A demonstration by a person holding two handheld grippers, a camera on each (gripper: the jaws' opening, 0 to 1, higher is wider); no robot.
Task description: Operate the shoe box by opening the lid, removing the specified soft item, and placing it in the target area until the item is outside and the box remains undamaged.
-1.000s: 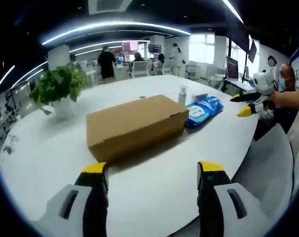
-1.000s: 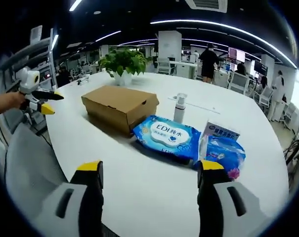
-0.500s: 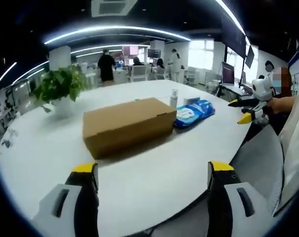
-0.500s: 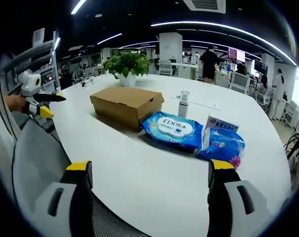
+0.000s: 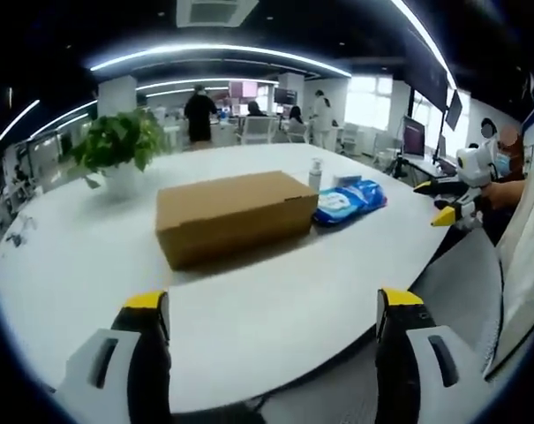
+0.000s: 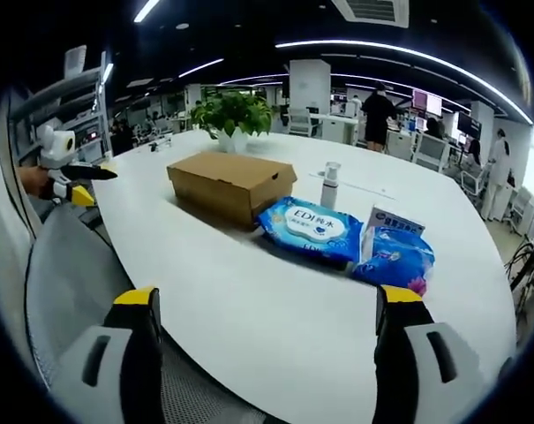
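A brown cardboard shoe box (image 5: pixel 234 215) (image 6: pixel 231 184) lies on the white round table (image 5: pixel 116 274) (image 6: pixel 249 309) with its lid down. My left gripper (image 5: pixel 271 305) stands open at the table's near edge, well short of the box, with nothing between its jaws. My right gripper (image 6: pixel 265 300) is open too, back from the table edge, nothing in it. In the left gripper view the right gripper (image 5: pixel 447 208) hangs off the table's right side, held by a hand. The right gripper view has the left gripper (image 6: pixel 77 184) at its left edge.
A blue wet-wipes pack (image 6: pixel 309 230) (image 5: pixel 348 199) lies beside the box, with a second pack (image 6: pixel 392 258), a small carton (image 6: pixel 397 233) and a pump bottle (image 6: pixel 329 185) near it. A potted plant (image 5: pixel 116 146) (image 6: pixel 232 115) stands behind the box. A grey chair back (image 6: pixel 72 283) is close by. People stand in the office behind.
Both cameras have drawn back from the table a little, so the box looks slightly smaller. Both grippers' jaws stand wider apart than a second ago. The box and packs lie where they were.
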